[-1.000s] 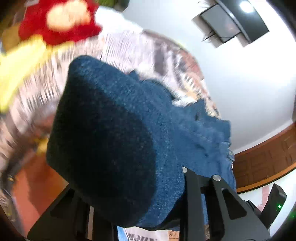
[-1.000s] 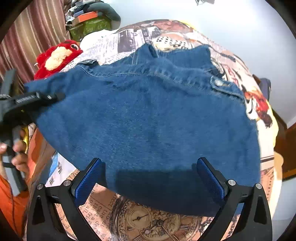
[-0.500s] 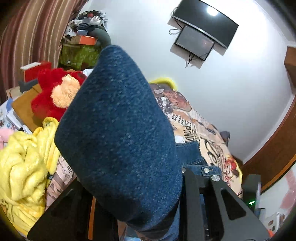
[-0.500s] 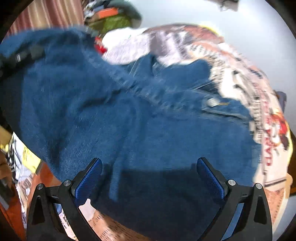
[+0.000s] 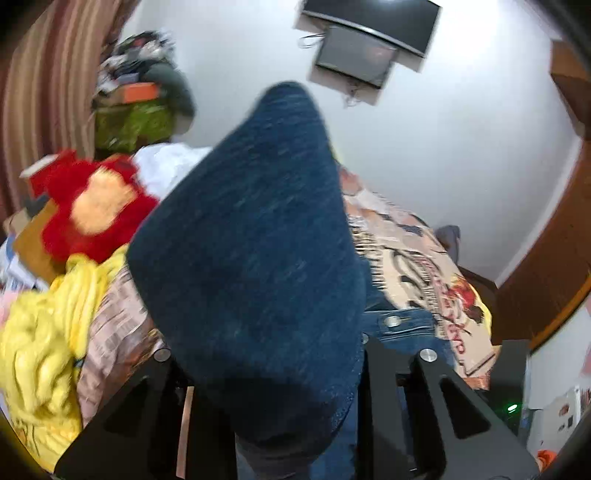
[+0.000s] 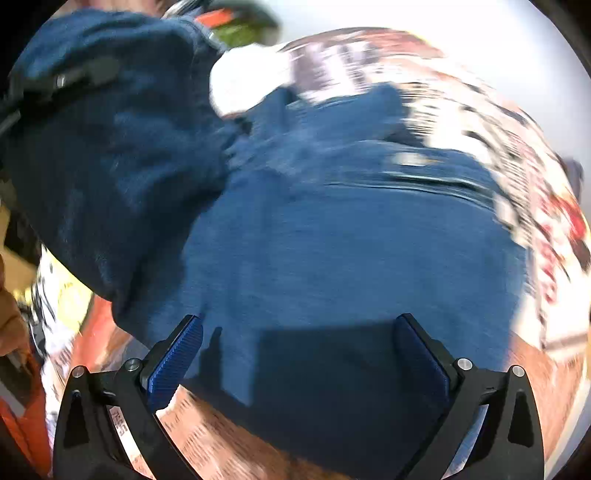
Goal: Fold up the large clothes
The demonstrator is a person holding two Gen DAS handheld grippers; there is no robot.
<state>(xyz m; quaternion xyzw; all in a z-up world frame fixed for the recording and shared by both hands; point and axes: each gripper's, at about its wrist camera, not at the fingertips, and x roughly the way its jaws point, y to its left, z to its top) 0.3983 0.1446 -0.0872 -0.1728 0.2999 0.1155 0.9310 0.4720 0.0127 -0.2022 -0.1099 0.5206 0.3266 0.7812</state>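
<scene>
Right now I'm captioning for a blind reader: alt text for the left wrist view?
The left claw grips a fold of blue denim garment that fills the middle, above a printed bedspread. A red plush toy lies at left.

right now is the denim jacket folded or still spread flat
Partly folded: the left gripper holds one side of the denim jacket lifted over the rest, which lies spread on the printed bedspread.

A plain white wall rises behind the bed, carrying a dark flat screen with a smaller screen tilted just under it and cables dangling below. A striped curtain hangs at the left. Brown wooden panelling runs along the right. The bed wears a newspaper-print cover, lit brightly and evenly.
</scene>
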